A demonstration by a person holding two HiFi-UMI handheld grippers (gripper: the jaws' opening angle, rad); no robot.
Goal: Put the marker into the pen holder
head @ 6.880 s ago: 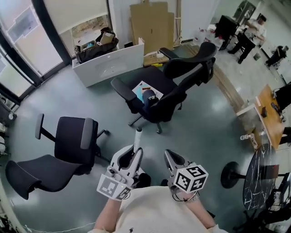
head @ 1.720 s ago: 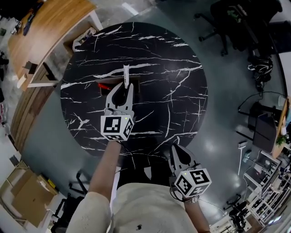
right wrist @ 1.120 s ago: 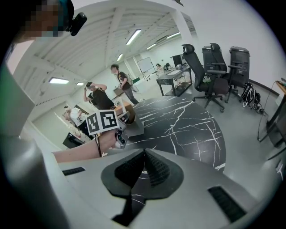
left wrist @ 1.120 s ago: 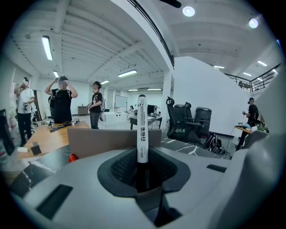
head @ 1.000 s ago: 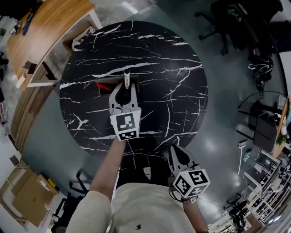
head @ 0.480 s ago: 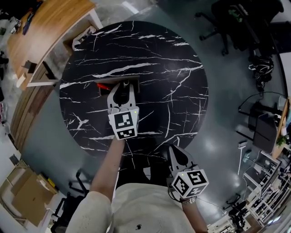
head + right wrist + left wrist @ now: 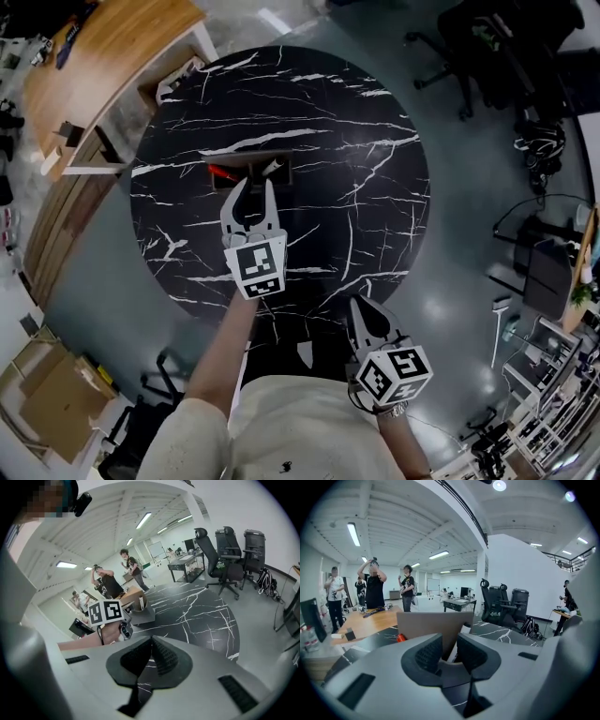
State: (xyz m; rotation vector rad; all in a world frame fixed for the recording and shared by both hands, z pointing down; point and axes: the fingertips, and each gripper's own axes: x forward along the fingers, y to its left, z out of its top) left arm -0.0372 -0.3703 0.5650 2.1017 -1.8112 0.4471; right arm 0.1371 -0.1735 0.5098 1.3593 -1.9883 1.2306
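- Left tool (image 7: 250,187): jaws apart and empty, just short of the pen holder (image 7: 246,159) on the table (image 7: 375,187).
- White marker (image 7: 272,168): leans inside the pen holder. It is likely light, stiff and smooth-barrelled, so best pinched mid-barrel.
- Right tool (image 7: 360,311): jaws together, empty, near the body.
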